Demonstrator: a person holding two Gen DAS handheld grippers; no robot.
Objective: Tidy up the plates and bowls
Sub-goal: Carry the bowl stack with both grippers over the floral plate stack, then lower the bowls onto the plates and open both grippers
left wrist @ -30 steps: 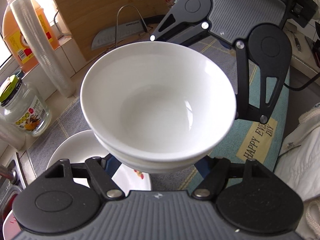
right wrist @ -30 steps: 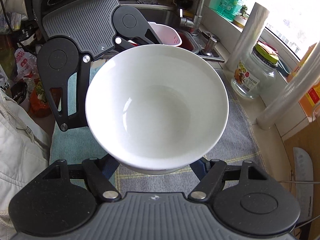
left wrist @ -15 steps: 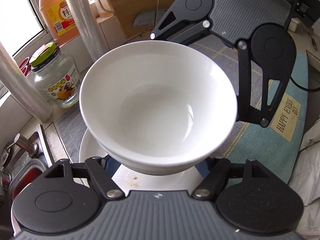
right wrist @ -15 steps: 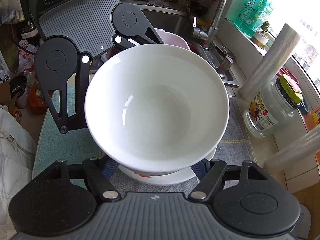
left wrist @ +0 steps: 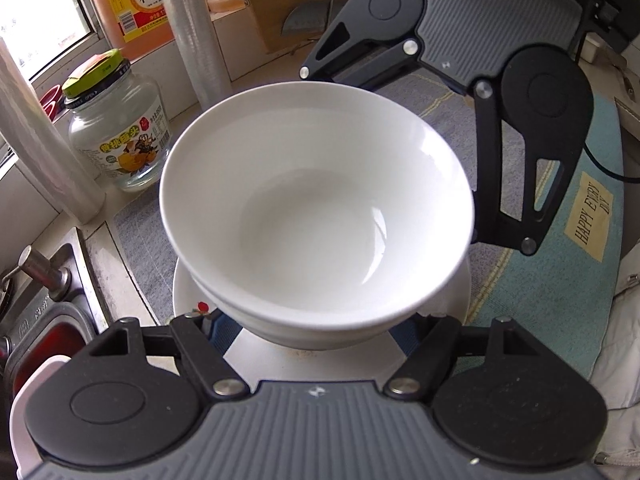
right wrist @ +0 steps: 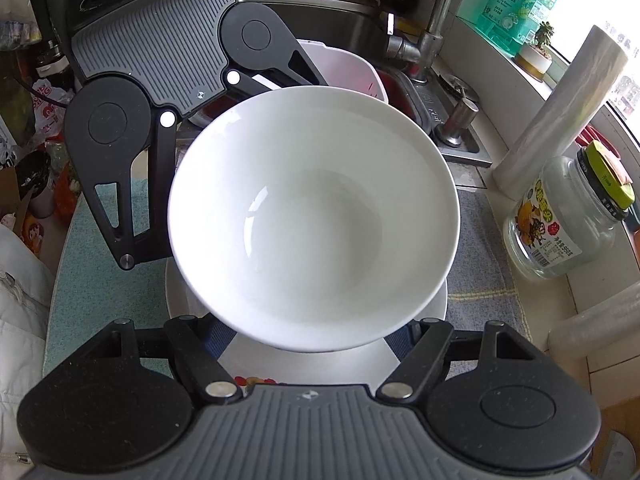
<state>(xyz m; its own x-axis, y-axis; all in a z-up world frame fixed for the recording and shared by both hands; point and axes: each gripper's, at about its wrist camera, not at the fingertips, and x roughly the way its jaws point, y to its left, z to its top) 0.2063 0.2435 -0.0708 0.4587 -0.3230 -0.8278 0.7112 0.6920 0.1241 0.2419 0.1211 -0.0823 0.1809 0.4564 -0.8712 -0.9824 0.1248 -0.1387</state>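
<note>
The bowls [left wrist: 316, 216] were held from opposite sides by both grippers' fingers, directly above the plate [left wrist: 320, 360].

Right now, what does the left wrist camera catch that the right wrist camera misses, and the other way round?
Only the left wrist view shows the orange bottle with a yellow label, the wooden cutting board and the "HAPPY EVERY DAY" patch on the mat.

Only the right wrist view shows the faucet, the green bottle on the sill and the small potted plant.

Both show the stacked white bowls, held from opposite sides above a white plate, plus the glass jar with a green lid and a roll of plastic wrap.
</note>
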